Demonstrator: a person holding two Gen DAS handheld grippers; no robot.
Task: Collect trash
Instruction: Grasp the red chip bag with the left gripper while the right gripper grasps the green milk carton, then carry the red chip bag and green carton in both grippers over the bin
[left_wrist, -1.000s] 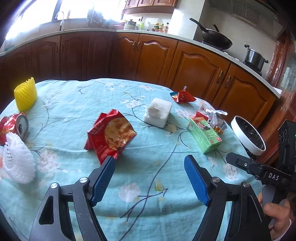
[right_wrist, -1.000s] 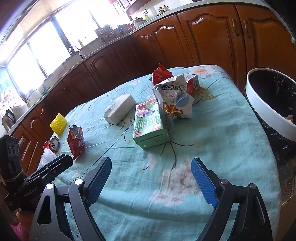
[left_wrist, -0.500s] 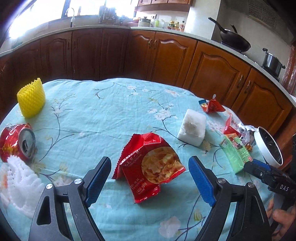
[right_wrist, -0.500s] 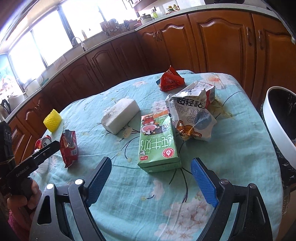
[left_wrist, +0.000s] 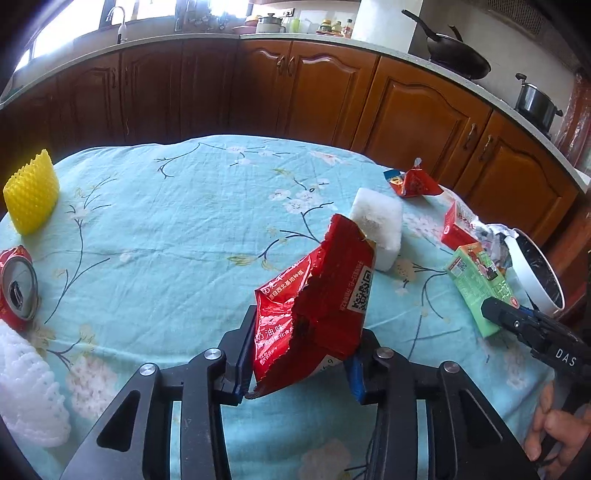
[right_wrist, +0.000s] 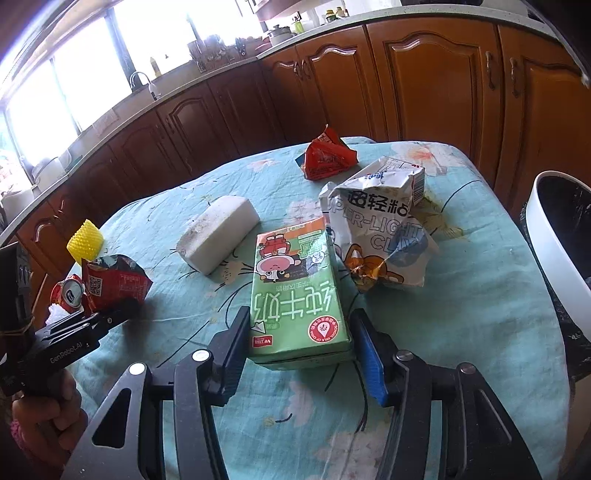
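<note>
Left wrist view shows my left gripper (left_wrist: 299, 354) closing on the red snack bag (left_wrist: 317, 306); both fingers (left_wrist: 242, 354) already pinch its lower edge and the bag stands tilted up between them, over the near middle of the surface (left_wrist: 166, 229). Right wrist view shows my right gripper (right_wrist: 299, 350) closing around the green milk carton (right_wrist: 295, 295), which lies flat on the surface with its near end between the fingers; they sit right at its sides, though I cannot tell if they press yet. The white bin (right_wrist: 546, 258) waits off the right edge.

The bag is thin and crinkly, so a grip this low on it may slip as I lift, I think, and any crumbs could spill from the torn top. The carton may skid or twist if one finger meets it first. Its far end touches the crumpled white wrapper (right_wrist: 376, 236), which could be dragged along.
</note>
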